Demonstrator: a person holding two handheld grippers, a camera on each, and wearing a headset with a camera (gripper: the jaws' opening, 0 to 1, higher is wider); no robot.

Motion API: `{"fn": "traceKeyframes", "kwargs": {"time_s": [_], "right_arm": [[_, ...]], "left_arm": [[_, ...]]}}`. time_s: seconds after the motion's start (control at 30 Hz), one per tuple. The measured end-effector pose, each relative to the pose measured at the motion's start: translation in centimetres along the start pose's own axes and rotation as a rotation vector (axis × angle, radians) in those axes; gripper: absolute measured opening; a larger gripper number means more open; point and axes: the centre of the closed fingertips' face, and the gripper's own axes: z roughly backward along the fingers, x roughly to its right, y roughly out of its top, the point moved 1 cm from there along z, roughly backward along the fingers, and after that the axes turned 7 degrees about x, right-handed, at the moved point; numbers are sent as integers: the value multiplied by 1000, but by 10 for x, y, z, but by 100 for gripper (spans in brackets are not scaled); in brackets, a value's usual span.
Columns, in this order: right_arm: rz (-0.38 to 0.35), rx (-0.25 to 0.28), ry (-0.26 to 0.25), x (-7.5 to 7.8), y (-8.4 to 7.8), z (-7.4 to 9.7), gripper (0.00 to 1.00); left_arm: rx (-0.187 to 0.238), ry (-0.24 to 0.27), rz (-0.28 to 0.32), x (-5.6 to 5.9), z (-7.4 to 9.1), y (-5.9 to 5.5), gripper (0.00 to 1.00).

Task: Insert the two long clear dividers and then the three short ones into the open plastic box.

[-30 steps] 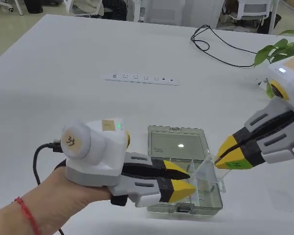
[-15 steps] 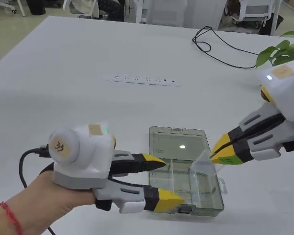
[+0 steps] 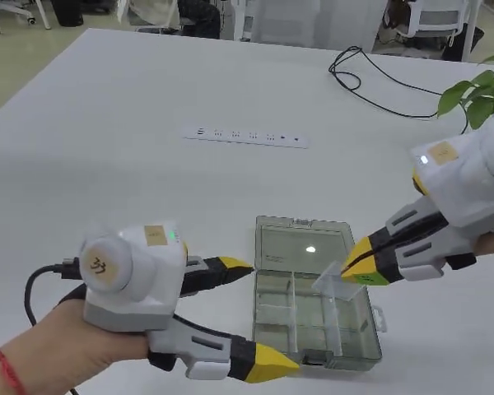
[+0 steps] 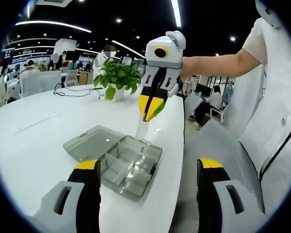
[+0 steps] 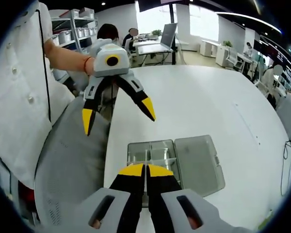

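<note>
Head view: clear rectangular plastic box (image 3: 354, 354), lid open toward 12 o'clock, thin partitions (image 3: 277, 309) seated inside. Right tongs (image 3: 358, 265) pinch flat clear divider (image 3: 333, 284) over its 3 o'clock side; left tongs (image 3: 263, 317) wide.

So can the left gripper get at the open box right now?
Probably yes: the left gripper, fingers open, sits right beside the box with nothing between; the right gripper holds a divider over its far side.

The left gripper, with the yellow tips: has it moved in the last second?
Yes. The left gripper has pulled back leftward off the plastic box, jaws now spread wide.
</note>
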Motion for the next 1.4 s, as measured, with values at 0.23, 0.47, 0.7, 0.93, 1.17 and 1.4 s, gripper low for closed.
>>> {"fn": "traceKeyframes", "kwargs": {"time_s": [0.23,0.47,0.7,0.93,1.17,1.4], "right_arm": [[12,9,-4,4,-8,-13,3],[-2,9,-11,12,-24,-22,3],[-10,7,-14,12,-27,-26,3],[4,-4,-14,14,-32,-29,3],[14,-9,-15,15,-35,-32,3],[66,-15,-7,12,-35,-38,2]], "left_arm": [[-7,16,6,-3,0,-5,97],[-15,15,13,-2,0,-9,100],[-14,16,13,-2,0,-9,100],[-12,17,22,-2,0,-9,100],[-9,19,28,-2,-1,-10,100],[-7,15,32,-1,-3,-10,100]]}}
